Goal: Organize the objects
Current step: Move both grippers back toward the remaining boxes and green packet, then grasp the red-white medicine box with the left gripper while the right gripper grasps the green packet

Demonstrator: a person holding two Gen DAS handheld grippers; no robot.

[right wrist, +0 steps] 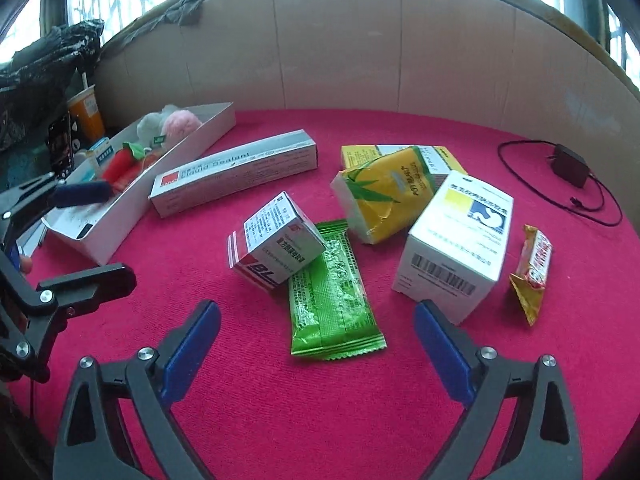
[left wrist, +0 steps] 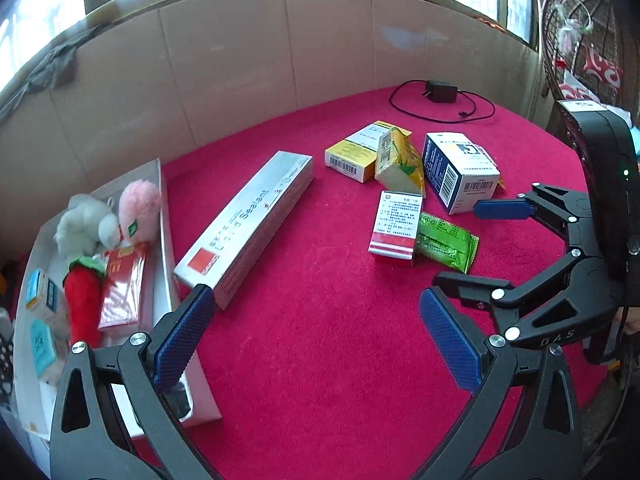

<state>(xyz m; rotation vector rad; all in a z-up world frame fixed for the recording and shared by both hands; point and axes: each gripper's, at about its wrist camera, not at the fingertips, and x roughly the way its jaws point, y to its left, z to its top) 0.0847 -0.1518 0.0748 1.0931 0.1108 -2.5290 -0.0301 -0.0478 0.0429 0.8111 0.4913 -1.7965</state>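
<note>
On the red cloth lie a long grey sealant box [left wrist: 248, 224] [right wrist: 236, 174], a small red-and-white box [left wrist: 395, 228] [right wrist: 276, 240] resting on a green packet [left wrist: 446, 246] [right wrist: 332, 300], a yellow tissue pack [left wrist: 400, 162] [right wrist: 384, 196], a yellow-white box [left wrist: 356, 152] [right wrist: 440, 158], a blue-white box [left wrist: 460, 172] [right wrist: 456, 244] and a gold snack bar [right wrist: 534, 272]. My left gripper [left wrist: 316, 340] is open and empty over bare cloth. My right gripper [right wrist: 316, 348] is open and empty, just before the green packet; it also shows in the left wrist view [left wrist: 464, 248].
A white tray [left wrist: 166, 264] [right wrist: 132, 196] at the left holds plush toys, a red strawberry toy, a red packet and small boxes. A black charger with cable [left wrist: 440, 94] [right wrist: 568, 164] lies at the far right. A cardboard wall [left wrist: 280, 48] rings the table.
</note>
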